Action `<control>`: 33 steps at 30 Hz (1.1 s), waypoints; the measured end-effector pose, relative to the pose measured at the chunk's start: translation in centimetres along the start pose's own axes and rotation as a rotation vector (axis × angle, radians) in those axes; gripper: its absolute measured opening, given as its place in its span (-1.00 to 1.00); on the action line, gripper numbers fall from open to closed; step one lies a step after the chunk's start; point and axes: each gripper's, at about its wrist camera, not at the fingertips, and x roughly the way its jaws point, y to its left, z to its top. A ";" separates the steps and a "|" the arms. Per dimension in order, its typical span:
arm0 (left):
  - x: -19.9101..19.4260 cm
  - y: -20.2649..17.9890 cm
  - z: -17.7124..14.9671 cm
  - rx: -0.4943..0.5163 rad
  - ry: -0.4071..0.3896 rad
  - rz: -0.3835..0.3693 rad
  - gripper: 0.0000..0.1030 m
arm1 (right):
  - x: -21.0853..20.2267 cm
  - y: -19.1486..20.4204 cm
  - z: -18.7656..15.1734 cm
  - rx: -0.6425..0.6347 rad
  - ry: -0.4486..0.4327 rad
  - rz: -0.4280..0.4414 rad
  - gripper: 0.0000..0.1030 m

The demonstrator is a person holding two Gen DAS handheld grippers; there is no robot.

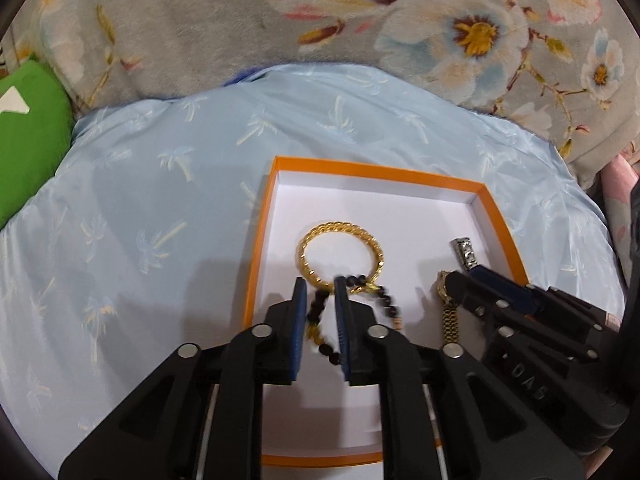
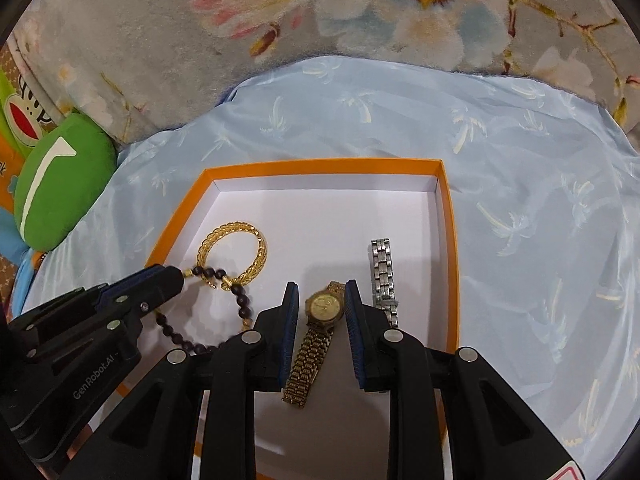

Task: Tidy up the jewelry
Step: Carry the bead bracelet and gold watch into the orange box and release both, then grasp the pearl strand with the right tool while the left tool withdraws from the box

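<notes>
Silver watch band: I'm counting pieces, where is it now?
In the right wrist view, the silver watch band lies inside the orange box, right of the gold watch.

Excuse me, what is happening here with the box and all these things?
A person is sorting jewelry into an orange box with two hand-held tongs. The left tongs straddle a dark bead bracelet beside a gold chain bracelet. The right tongs straddle a gold watch, not pressing it. A silver watch band lies alongside.
</notes>
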 end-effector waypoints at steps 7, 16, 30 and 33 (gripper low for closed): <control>-3.5 1.6 -0.2 -0.029 -0.071 0.030 -0.30 | -5.5 -0.5 -0.2 0.024 -0.117 0.008 -0.40; -12.6 2.7 -3.8 0.031 -0.160 0.102 -0.29 | -16.2 -0.4 -5.7 -0.001 -0.191 0.003 -0.33; -16.2 3.5 -16.1 0.044 -0.041 0.090 -0.17 | -17.6 1.9 -18.2 -0.101 -0.060 0.064 -0.33; -15.9 3.8 -17.4 0.028 -0.026 0.099 -0.17 | -16.1 2.4 -18.0 -0.166 -0.036 0.067 -0.33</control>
